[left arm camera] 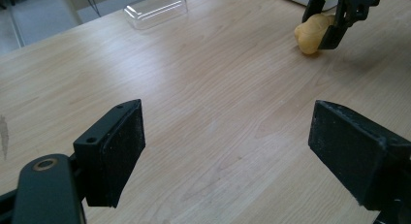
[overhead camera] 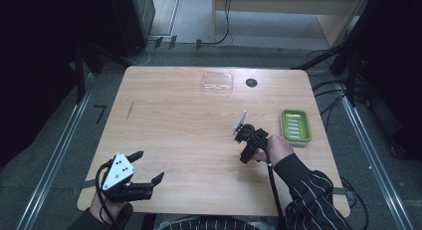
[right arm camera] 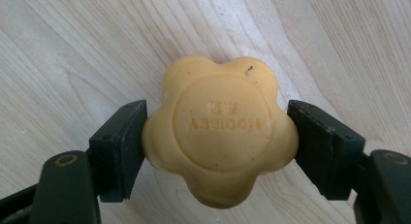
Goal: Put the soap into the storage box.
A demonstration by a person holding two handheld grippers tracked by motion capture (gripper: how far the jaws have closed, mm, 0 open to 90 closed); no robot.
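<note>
Soap (right arm camera: pixel 220 132) sits clamped in the right gripper (right arm camera: pixel 220 136) near the green dish (overhead camera: pixel 296 125), likely its next stop; left gripper (left arm camera: pixel 228 151) gapes empty.

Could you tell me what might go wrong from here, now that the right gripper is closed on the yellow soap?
The soap is lobed and rounded, and the right gripper pinches it only at two side lobes, so it may twist or slip out when lifted. The green soap dish sits near the table's right edge; a clumsy placement might nudge it off. The left gripper is open and far away, so it cannot readily steady anything.
</note>
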